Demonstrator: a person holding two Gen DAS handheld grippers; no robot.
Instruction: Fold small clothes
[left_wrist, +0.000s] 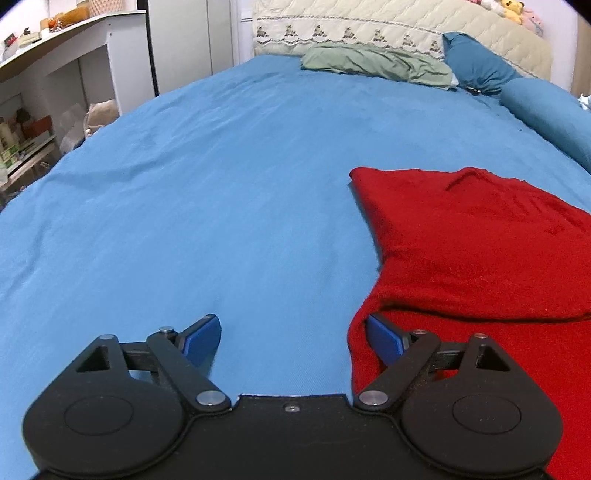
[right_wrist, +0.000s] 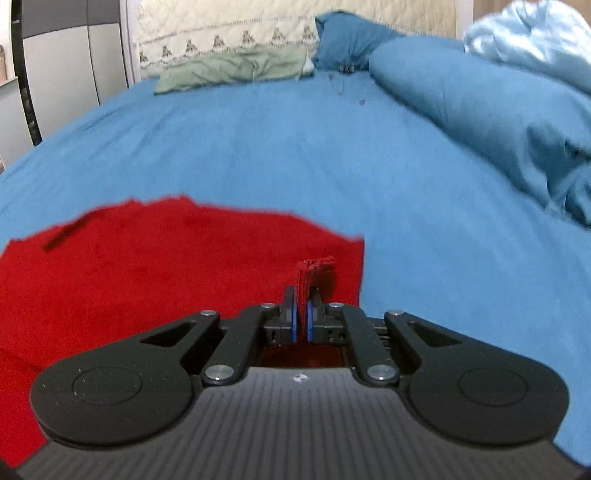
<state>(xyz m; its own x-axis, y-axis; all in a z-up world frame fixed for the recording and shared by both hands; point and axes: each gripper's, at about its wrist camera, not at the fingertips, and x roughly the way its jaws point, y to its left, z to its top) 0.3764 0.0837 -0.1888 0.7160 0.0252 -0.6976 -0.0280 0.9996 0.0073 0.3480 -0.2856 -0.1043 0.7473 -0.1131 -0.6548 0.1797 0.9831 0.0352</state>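
Pinching a small bunch of red knit between their blue pads, the right tongs (right_wrist: 301, 314) are pressed together on an edge of the red sweater (right_wrist: 155, 266), near its right-hand corner as that camera sees it, with a little tuft of fabric standing up past the tips. The left tongs (left_wrist: 291, 334) are spread wide and hold nothing; one pad hangs over bare sheet, the other sits right at the sweater's left border, whether touching it or just above I cannot tell. The sweater lies on the blue bed (left_wrist: 221, 184), toward the near side, well apart from the green pillow (left_wrist: 373, 62) and the rolled blue duvet (right_wrist: 480, 110) by the headboard. It looks soft, fuzzy and light, a limp knit that will sag and stretch if lifted by one point, so it should handle best when taken by two corners or along a hem, with both tongs gripping a doubled edge and not a single loose layer. A part seems already laid over the body: in the left view a fold edge runs across it near the camera. Its long axis appears to run away from the cameras toward the headboard, with a dark slit at the far end that may be the neckline, though the blur leaves that unsure.
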